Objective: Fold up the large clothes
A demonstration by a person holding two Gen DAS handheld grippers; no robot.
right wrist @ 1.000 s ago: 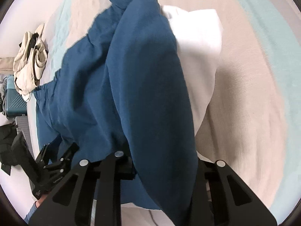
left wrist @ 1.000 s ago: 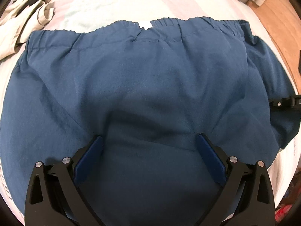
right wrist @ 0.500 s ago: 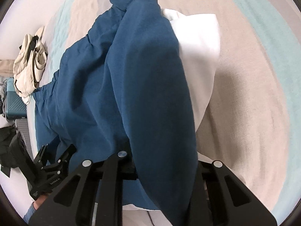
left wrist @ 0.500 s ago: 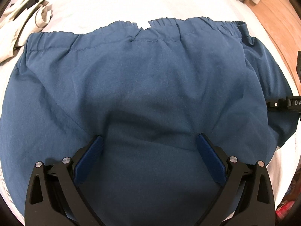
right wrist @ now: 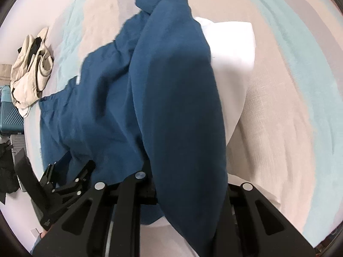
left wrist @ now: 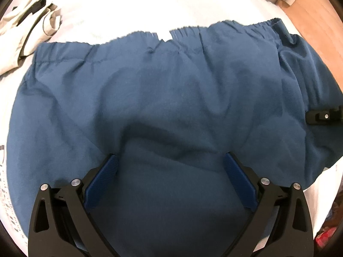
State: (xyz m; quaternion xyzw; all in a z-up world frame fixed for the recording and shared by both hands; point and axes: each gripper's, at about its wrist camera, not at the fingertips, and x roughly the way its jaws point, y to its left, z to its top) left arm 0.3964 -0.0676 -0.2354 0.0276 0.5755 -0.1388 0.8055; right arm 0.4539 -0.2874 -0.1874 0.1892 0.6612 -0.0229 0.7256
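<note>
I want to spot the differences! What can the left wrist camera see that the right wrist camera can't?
Only the left wrist view shows the wooden floor and the left gripper with its jaws wide open over the blue garment, which lies spread flat with its gathered waistband across the top.

Only the right wrist view shows the white pillow, the teal suitcase and the right gripper clamped on a fold of the garment.

Both show the garment, the beige clothes and the bed.

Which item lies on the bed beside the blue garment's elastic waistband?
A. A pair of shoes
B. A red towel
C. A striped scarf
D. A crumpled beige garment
D: a crumpled beige garment lies on the bed just off one end of the blue garment's gathered waistband.
</note>
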